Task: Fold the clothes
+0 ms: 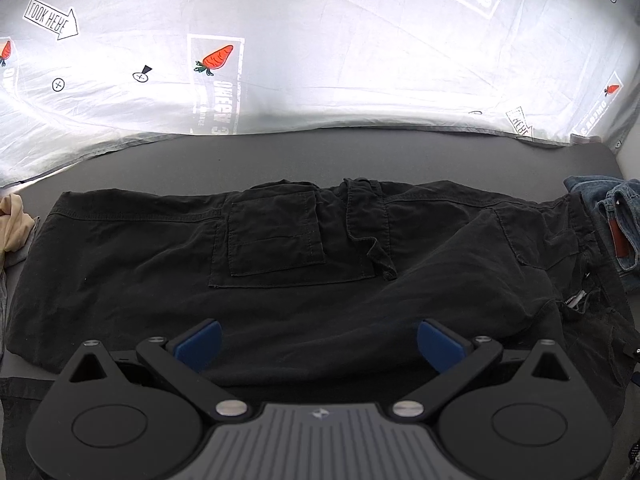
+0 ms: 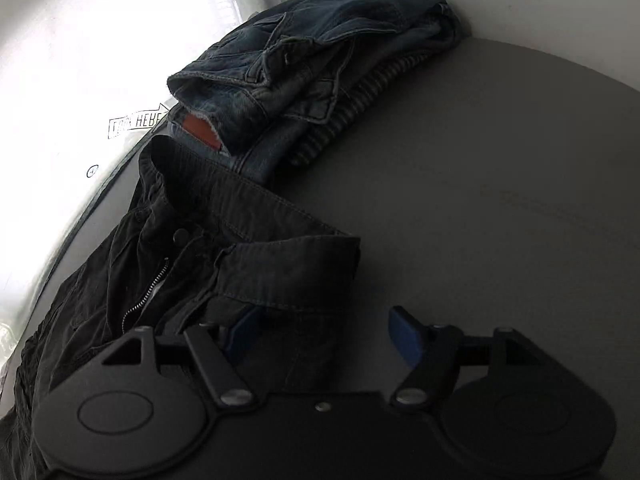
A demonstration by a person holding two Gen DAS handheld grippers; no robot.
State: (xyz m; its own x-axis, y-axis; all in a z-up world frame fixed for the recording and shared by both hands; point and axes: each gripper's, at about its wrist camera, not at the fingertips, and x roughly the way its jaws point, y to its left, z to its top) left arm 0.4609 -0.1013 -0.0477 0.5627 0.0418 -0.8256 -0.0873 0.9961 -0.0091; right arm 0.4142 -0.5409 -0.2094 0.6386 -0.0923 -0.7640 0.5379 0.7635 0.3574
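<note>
Black cargo trousers (image 1: 280,280) lie spread across the grey table (image 1: 280,156), legs folded over, a patch pocket facing up. My left gripper (image 1: 318,342) is open, its blue pads just above the near edge of the trousers, holding nothing. In the right wrist view the trousers' waistband (image 2: 280,264) with its zip and button lies at lower left. My right gripper (image 2: 326,338) is open at the waistband corner, the left pad partly under the cloth, the right pad over bare table.
Folded blue jeans (image 2: 304,60) on a striped garment sit at the table's far right, also in the left wrist view (image 1: 616,216). A cream cloth (image 1: 14,220) lies at the left edge. A white printed sheet (image 1: 320,40) hangs behind the table.
</note>
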